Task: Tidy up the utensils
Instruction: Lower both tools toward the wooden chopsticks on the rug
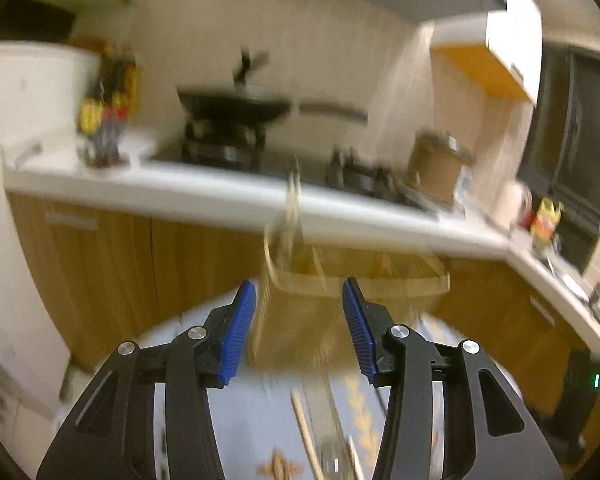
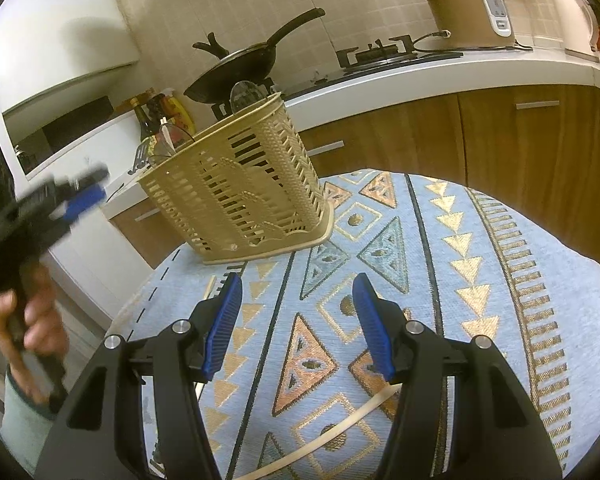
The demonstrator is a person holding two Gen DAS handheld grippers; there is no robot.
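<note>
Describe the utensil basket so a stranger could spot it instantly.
Find the round table with the blue patterned cloth. At its far edge, toward the stove, stands the basket: beige slatted plastic with utensils poking out the top, the only upright container on the table.

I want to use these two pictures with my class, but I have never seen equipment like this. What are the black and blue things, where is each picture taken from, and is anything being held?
There is no robot here. A person holds a hand-held gripper in each hand, each with a camera looking along its two blue fingers.

The blurred picture is from the left hand-held gripper; the sharp one is from the right hand-held gripper, which also shows the person's left hand.

On the patterned cloth stands a beige slotted utensil basket with utensils inside. A pale chopstick lies near the right gripper.

Both grippers are open and hold nothing.
</note>
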